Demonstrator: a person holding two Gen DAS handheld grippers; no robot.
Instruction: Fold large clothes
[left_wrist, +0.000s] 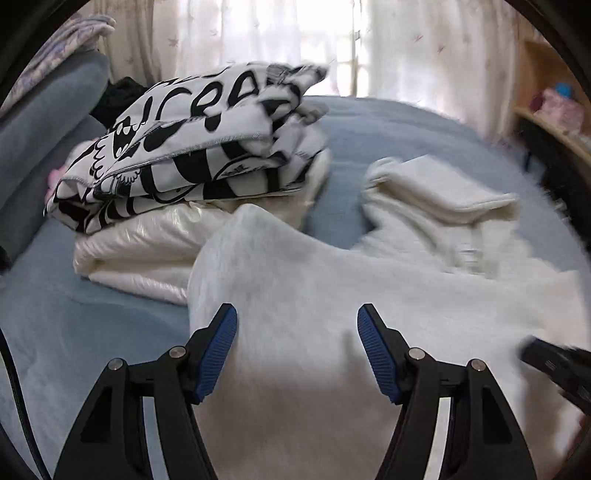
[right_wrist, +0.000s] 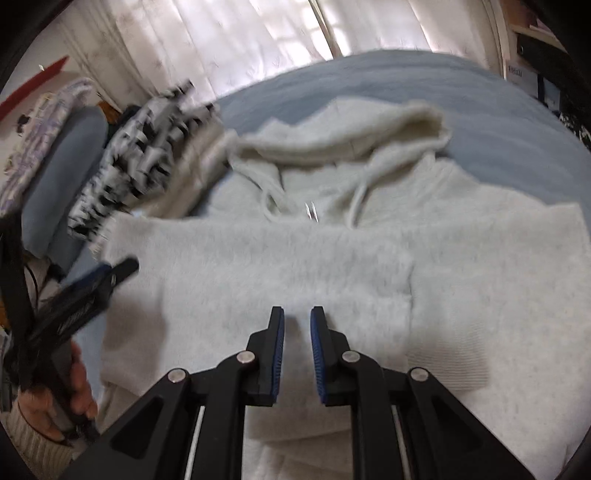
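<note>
A white fluffy hoodie (left_wrist: 332, 280) (right_wrist: 258, 258) lies spread on the blue bed (left_wrist: 388, 125) (right_wrist: 406, 81), with its hood (right_wrist: 343, 136) and drawstrings toward the window. A sleeve is folded across its chest. My left gripper (left_wrist: 297, 314) hangs open over the hoodie's left part, nothing between its blue pads. It also shows at the hoodie's left edge (right_wrist: 110, 275), held by a hand (right_wrist: 77, 387). My right gripper (right_wrist: 297, 314) hovers over the folded sleeve, its pads a narrow gap apart with nothing pinched. Its blurred tip enters the left wrist view (left_wrist: 554, 365).
A stack of folded clothes sits left of the hoodie: a black-and-white printed garment (left_wrist: 207, 147) (right_wrist: 140, 158) on a glossy cream one (left_wrist: 140, 251). A grey-blue pillow (left_wrist: 44, 129) lies beyond. White curtains (left_wrist: 277, 37) hang behind the bed, wooden shelves (left_wrist: 554, 110) at right.
</note>
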